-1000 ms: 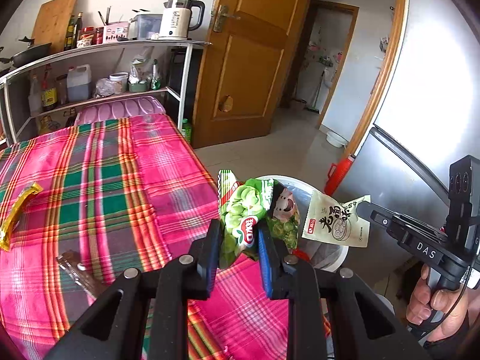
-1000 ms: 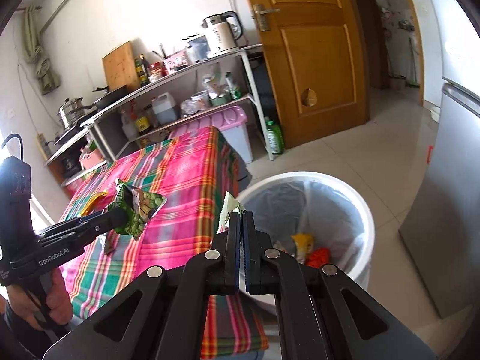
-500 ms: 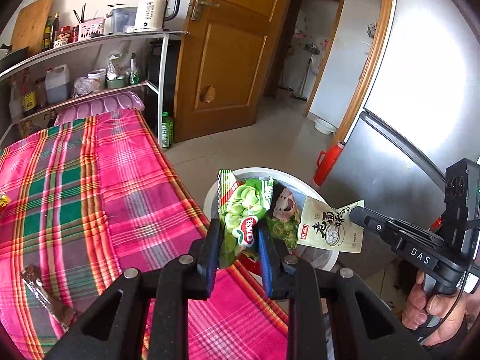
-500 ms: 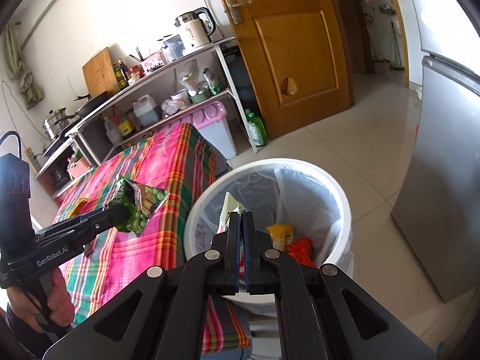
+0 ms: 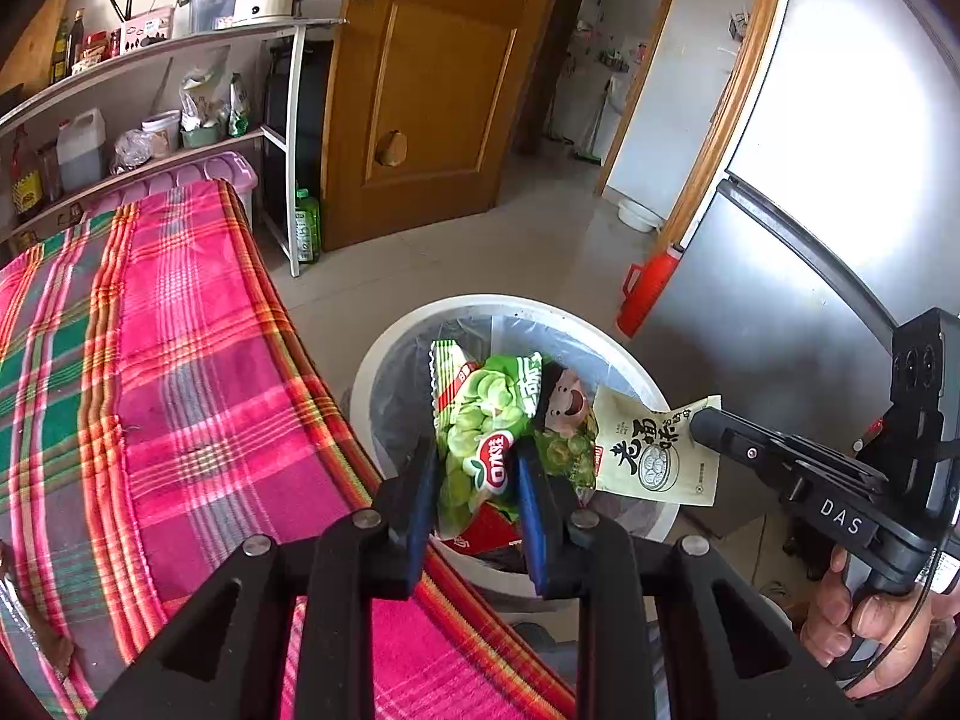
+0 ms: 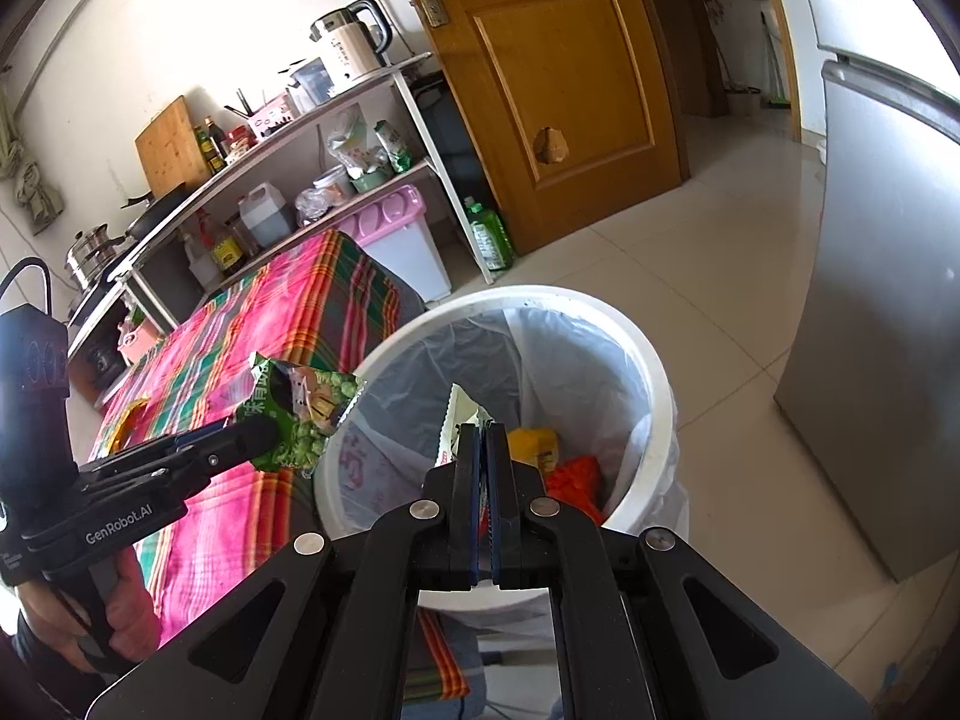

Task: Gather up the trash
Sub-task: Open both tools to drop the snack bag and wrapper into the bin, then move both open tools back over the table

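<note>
My left gripper (image 5: 474, 468) is shut on a green snack bag (image 5: 486, 426) and holds it over the near rim of the white trash bin (image 5: 420, 318). It also shows in the right wrist view (image 6: 300, 414), beside the bin (image 6: 654, 372). My right gripper (image 6: 482, 438) is shut on a white snack packet (image 6: 459, 414), held edge-on above the bin's opening. In the left wrist view this packet (image 5: 651, 450) hangs over the bin's right rim. Yellow trash (image 6: 534, 447) and red trash (image 6: 576, 480) lie in the lined bin.
A table with a pink and green plaid cloth (image 5: 150, 360) is left of the bin. A yellow wrapper (image 6: 129, 420) lies on it. A grey fridge (image 5: 810, 240) stands right of the bin, a red thermos (image 5: 651, 288) at its foot. Shelves (image 5: 150, 60) and a wooden door (image 5: 432, 90) are behind.
Both grippers have moved with their packets from beside the table to above the bin, which now sits closer and lower in both views. Both stay shut.
</note>
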A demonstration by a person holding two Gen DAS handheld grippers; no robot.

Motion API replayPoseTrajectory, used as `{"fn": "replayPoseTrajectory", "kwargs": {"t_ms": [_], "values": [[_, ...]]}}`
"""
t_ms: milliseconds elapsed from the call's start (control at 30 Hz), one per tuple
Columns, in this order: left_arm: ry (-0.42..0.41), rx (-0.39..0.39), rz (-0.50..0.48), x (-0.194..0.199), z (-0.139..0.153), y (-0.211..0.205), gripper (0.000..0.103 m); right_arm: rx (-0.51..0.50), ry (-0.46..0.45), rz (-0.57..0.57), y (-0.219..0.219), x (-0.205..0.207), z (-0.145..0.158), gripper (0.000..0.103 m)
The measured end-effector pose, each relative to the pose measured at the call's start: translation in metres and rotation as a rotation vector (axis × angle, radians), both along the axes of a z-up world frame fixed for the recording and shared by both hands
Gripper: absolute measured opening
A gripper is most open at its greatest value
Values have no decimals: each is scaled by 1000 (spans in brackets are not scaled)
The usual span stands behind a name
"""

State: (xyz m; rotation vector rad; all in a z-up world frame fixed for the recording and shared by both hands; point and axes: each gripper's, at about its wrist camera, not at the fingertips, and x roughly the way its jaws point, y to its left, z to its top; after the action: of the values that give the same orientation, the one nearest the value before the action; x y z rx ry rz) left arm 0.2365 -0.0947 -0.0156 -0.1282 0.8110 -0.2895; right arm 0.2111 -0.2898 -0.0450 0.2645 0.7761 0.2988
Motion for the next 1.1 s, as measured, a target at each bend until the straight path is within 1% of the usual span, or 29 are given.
{"fn": "replayPoseTrajectory", "kwargs": {"t_ms": [200, 267, 333, 367, 667, 1100], "values": [[36, -4, -17, 11, -9, -7, 31, -7, 27, 0, -2, 5, -10, 4], [47, -13, -23, 12, -11, -9, 33, -11, 27, -2, -2, 5, -11, 9], [49, -14, -24, 11, -12, -9, 34, -11, 24, -5, -2, 5, -10, 21], [49, -17, -25, 10, -12, -9, 34, -9, 20, -7, -2, 5, -8, 23], [-3, -33, -8, -6, 4, 4, 34, -13, -24, 17, 7, -10, 11, 23], [-94, -45, 62, -53, 34, 45, 34, -58, -119, 88, 47, -47, 53, 23]]}}
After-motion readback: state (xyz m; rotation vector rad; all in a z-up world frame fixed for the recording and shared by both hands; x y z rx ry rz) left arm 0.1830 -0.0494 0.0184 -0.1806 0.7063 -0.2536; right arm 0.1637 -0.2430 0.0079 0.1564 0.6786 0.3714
